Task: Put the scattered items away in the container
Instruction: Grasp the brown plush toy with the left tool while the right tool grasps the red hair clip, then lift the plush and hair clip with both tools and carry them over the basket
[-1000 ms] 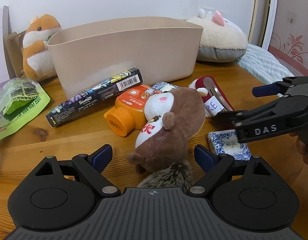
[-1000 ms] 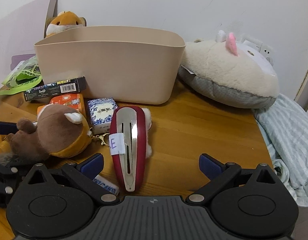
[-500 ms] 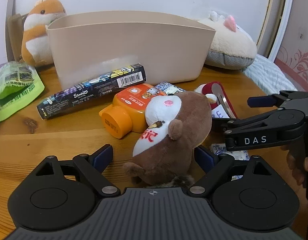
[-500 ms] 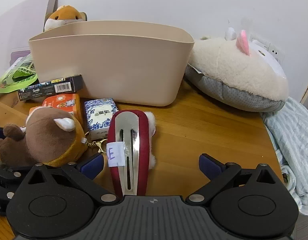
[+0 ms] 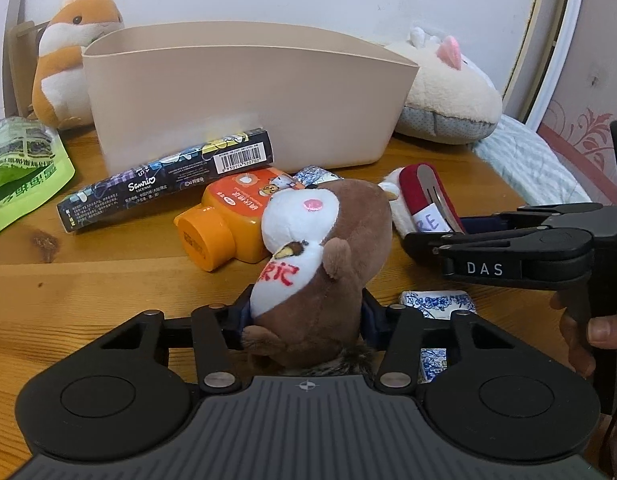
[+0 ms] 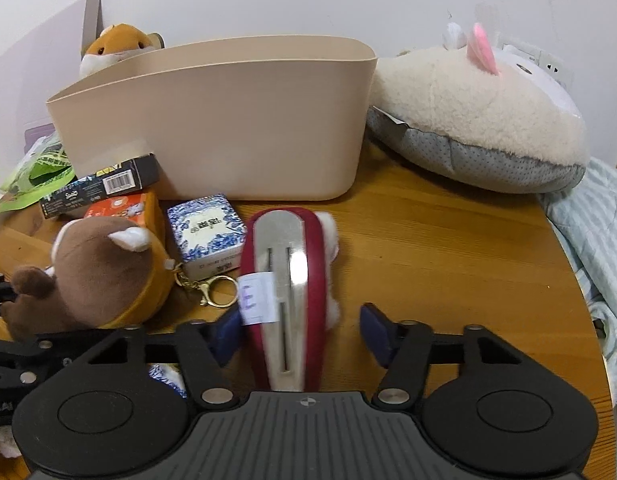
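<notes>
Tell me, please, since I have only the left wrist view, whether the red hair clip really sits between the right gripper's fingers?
Observer: Yes. The hair clip lies lengthwise between the fingers of the right gripper. Its jaws are closing, and the right-hand pad has not yet touched the clip.
Operator: Is anything attached to the brown plush toy on its hidden side?
Observer: A gold keyring hangs off the brown plush toy, ending just left of the clip.
Operator: Where exactly is the blue patterned box?
Observer: The box sits close against the clip's left edge, in front of the container. I cannot tell whether box and clip touch.
</notes>
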Demonstrator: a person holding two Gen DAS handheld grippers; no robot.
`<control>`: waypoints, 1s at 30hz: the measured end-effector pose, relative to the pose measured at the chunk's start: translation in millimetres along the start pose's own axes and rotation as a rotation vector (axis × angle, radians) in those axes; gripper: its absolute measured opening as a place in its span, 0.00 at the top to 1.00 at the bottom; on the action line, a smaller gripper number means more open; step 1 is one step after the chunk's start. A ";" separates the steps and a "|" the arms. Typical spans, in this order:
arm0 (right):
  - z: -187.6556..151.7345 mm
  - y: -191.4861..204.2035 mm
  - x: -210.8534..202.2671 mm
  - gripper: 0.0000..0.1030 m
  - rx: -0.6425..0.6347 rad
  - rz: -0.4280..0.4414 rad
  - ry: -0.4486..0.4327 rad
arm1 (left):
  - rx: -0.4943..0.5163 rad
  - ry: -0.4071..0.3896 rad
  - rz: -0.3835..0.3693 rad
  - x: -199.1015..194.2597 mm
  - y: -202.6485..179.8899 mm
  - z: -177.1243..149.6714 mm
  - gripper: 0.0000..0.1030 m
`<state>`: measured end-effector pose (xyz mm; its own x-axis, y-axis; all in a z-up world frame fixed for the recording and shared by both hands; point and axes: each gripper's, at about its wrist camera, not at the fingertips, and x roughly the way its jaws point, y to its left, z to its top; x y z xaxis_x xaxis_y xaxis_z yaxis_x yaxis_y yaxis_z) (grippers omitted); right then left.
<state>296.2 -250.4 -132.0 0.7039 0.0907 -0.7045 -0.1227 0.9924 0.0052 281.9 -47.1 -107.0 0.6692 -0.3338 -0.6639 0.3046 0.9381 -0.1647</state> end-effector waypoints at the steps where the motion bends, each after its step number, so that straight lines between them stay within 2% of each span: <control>1: -0.3 0.0 -1.1 0.61 -0.002 0.003 0.000 | -0.002 0.000 0.000 -0.1 -0.1 -0.1 0.52; 6: -4.2 -1.8 -7.4 0.66 0.012 0.020 -0.005 | 0.004 -0.001 0.001 -1.5 0.4 -2.4 0.53; 14: -9.6 -2.1 -21.1 0.66 0.017 0.021 -0.020 | -0.001 -0.009 0.017 -10.1 1.1 -6.6 0.53; 30: -9.0 0.7 -77.8 0.66 -0.001 0.002 -0.122 | -0.013 -0.102 0.015 -57.2 -0.4 -8.6 0.53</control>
<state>235.0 -257.5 -83.7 0.7837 0.1024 -0.6126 -0.1250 0.9921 0.0058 237.6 -27.6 -75.2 0.7396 -0.3268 -0.5884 0.2860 0.9440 -0.1648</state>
